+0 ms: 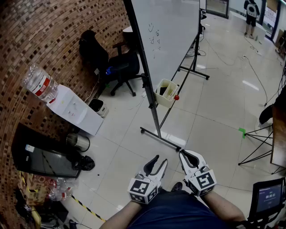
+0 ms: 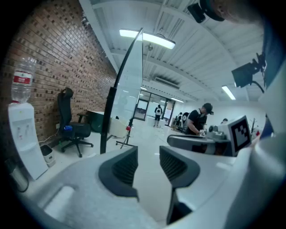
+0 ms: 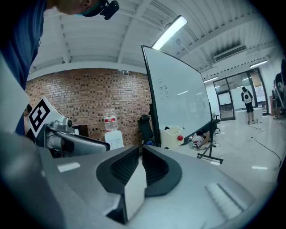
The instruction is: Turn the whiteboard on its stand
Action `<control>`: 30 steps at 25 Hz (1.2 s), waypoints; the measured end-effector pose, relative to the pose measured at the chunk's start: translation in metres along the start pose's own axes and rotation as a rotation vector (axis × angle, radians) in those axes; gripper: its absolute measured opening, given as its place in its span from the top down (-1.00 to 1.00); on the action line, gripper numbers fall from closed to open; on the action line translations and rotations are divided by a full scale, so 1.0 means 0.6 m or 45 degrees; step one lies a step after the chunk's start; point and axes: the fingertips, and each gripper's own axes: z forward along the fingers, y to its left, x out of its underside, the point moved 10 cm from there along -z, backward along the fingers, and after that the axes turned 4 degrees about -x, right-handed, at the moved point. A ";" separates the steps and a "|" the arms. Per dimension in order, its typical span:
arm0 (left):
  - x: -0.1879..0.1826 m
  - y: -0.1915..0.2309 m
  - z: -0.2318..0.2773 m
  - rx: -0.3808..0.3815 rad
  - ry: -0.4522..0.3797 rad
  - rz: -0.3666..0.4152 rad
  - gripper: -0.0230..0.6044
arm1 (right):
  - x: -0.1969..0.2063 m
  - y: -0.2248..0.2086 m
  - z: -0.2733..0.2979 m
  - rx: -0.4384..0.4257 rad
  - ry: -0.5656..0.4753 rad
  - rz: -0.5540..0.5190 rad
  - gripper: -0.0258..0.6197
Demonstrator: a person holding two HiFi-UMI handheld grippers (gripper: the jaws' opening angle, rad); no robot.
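Note:
The whiteboard stands on a black wheeled stand ahead of me, seen nearly edge-on, with a few faint marks on its face. A cream bin with a red knob hangs low on the frame. My left gripper is held close to my body, well short of the stand's foot, open with nothing between its jaws. Beside it, my right gripper is shut and empty. The left gripper view has the whiteboard far beyond the left gripper. In the right gripper view the whiteboard rises behind the right gripper.
Along the brick wall stand a water dispenser, a black office chair, a metal kettle and a dark screen on the floor. A tripod and small monitor stand at right. A person is far off.

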 end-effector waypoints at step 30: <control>0.003 0.384 0.132 -0.400 0.104 -0.064 0.42 | 0.015 -0.010 0.495 -0.760 0.881 -2.060 0.25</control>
